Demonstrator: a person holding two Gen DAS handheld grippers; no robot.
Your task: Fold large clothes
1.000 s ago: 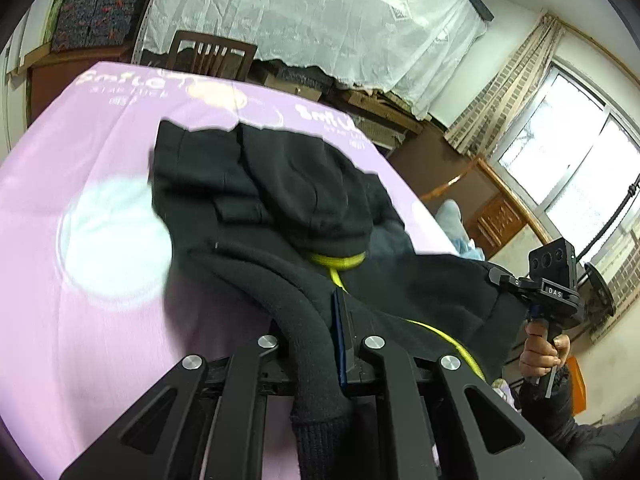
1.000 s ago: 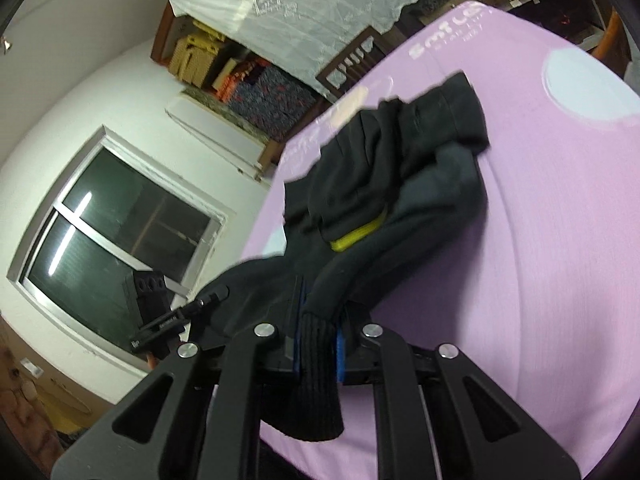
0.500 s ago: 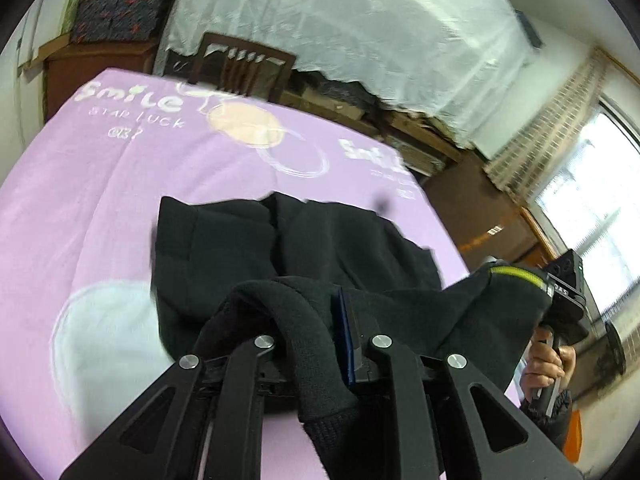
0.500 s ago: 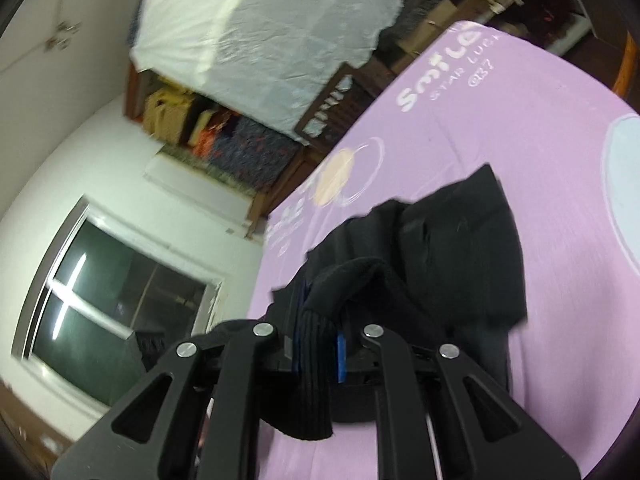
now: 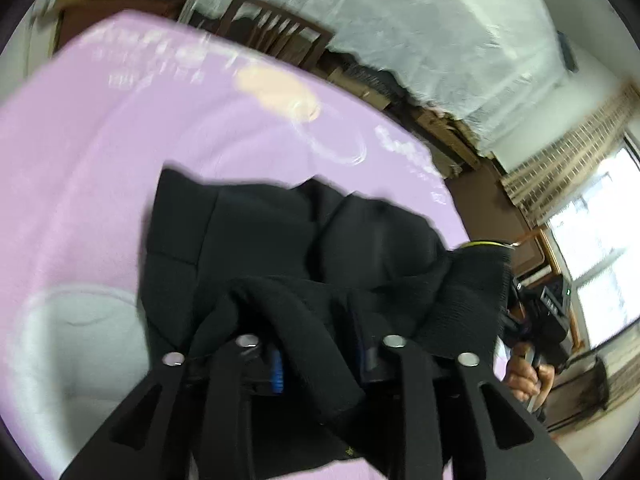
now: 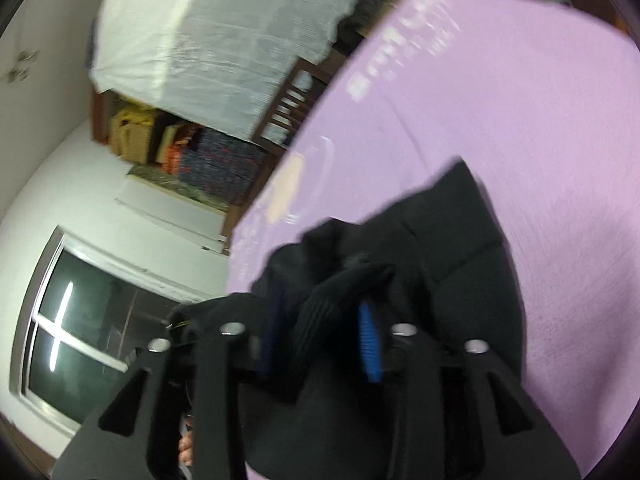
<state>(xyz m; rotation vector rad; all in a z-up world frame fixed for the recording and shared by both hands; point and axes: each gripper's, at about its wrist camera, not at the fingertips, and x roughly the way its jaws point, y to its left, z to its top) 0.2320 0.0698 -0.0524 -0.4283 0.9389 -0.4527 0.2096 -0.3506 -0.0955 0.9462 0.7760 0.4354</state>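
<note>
The black garment point(image 5: 280, 240) lies bunched on the purple sheet point(image 5: 80, 160). The left wrist view alone shows a yellow-trimmed edge point(image 5: 486, 245) lifted at the right, and beyond it a hand point(image 5: 528, 376) holding the right gripper's handle by a bright window point(image 5: 600, 240). The right wrist view alone shows a dark window point(image 6: 80, 320) and stacked goods point(image 6: 168, 140). The left gripper point(image 5: 320, 356) has just been opening; a ribbed fold sits between its parted jaws, no longer pinched. The right gripper point(image 6: 320, 340) likewise has just been opening, a cuff loose between them. A chair point(image 5: 272, 36) and a white drape point(image 5: 400, 20) stand behind, blurred
</note>
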